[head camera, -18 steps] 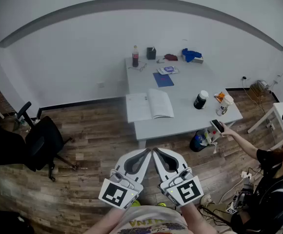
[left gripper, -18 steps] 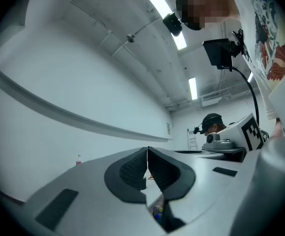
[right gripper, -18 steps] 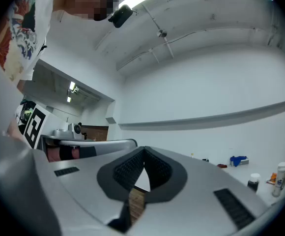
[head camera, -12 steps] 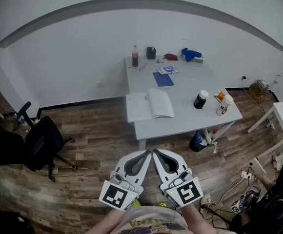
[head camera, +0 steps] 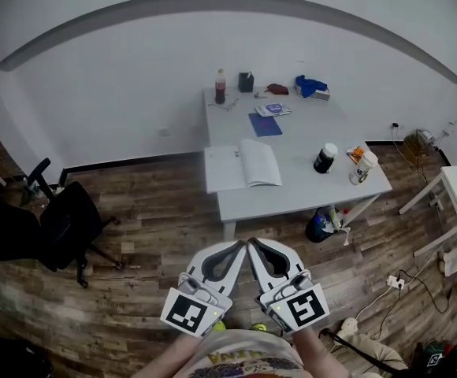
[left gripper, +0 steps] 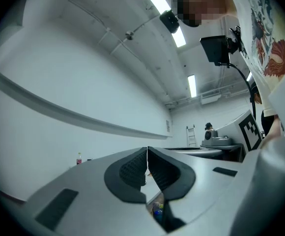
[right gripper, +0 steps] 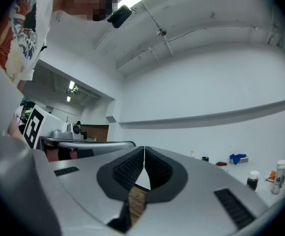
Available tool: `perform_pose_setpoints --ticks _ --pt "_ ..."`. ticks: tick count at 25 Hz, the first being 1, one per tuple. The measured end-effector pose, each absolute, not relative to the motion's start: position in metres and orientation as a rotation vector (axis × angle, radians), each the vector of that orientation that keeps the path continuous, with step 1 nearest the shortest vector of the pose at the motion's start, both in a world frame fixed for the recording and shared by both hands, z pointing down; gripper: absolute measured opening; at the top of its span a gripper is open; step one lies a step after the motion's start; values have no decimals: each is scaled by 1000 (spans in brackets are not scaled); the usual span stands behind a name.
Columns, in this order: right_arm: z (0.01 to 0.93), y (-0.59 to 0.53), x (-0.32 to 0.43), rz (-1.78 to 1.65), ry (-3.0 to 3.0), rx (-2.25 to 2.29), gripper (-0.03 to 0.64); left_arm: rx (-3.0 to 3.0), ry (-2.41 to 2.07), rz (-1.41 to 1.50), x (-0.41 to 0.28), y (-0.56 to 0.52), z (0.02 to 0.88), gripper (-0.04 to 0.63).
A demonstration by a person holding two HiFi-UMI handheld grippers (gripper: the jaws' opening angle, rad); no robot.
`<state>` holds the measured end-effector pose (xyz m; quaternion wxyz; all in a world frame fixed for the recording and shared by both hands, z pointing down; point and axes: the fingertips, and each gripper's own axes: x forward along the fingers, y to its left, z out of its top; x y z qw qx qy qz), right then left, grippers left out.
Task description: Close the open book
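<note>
Left gripper: the left gripper (head camera: 236, 248) is held close to the person's body, above the wooden floor (head camera: 157, 227). Its jaws are pressed together with nothing between them, as the left gripper view (left gripper: 147, 151) confirms.
Right gripper: the right gripper (head camera: 254, 246) sits just beside the left one, tips nearly meeting. Its jaws are also together and empty in the right gripper view (right gripper: 144, 151).
Change: a moment ago another person was stretching an arm toward the near right corner of the table (head camera: 291, 191). That arm is now gone and the corner is free. Both grippers are where they were.
Meaning for task: closing has not begun, and the way to the table looks unobstructed. The grippers must travel forward, and the jaws likely need to part to take a cover.
Book place: the open book (head camera: 242, 167) lies on the near left part of the table, well apart from both grippers.
Book look: it lies flat with two pale pages showing, the spine running near to far and the right page bowed up a little at the fold. The print is too small to read.
Beyond: a black jar (head camera: 324, 159) stands to the book's right, and a blue notebook (head camera: 265, 124) lies farther back.
</note>
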<state>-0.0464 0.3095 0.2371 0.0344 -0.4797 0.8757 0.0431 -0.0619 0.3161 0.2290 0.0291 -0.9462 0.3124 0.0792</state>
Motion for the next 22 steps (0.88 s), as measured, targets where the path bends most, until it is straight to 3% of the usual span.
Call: perform_pose_setpoints --ticks 22 --pt "258 304 -80 148 2811 -1535 20 -2947 975 200 -96 308 251 14"
